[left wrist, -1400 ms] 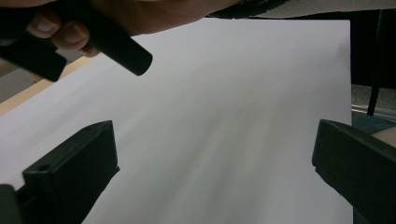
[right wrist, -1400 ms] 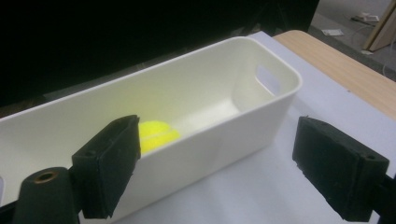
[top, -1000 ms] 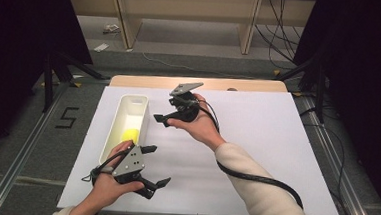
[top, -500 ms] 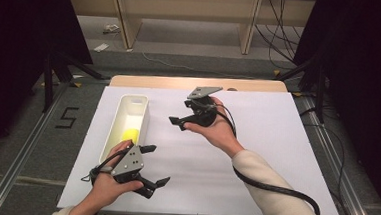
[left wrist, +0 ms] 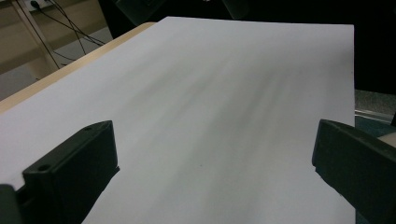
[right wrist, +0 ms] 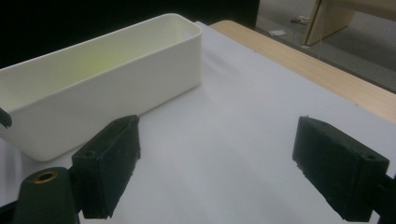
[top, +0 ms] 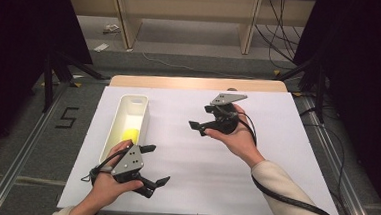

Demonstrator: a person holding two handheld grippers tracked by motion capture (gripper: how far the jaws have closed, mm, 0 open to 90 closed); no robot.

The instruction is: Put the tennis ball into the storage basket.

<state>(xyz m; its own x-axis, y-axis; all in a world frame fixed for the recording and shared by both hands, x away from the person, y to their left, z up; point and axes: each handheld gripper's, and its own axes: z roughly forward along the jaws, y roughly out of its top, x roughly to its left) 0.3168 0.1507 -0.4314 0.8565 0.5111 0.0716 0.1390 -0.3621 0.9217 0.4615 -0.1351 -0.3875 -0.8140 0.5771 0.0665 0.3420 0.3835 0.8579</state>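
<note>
A small yellow object is seen lying inside the white oblong bin on the left part of the white sheet; what it is exactly cannot be told. The left gripper is held low near the table's front edge, just beside the bin's near end, its jaws spread wide with nothing between them. The right gripper is held above the sheet's middle, well apart from the bin, jaws likewise wide and empty, pointed toward the bin wall. If the yellow object is to be reached, the bin's tall wall is likely to be struck or the light bin pushed along the sheet by a jaw brought in too low. The sheet itself could be dragged or wrinkled by the left gripper's jaws.
</note>
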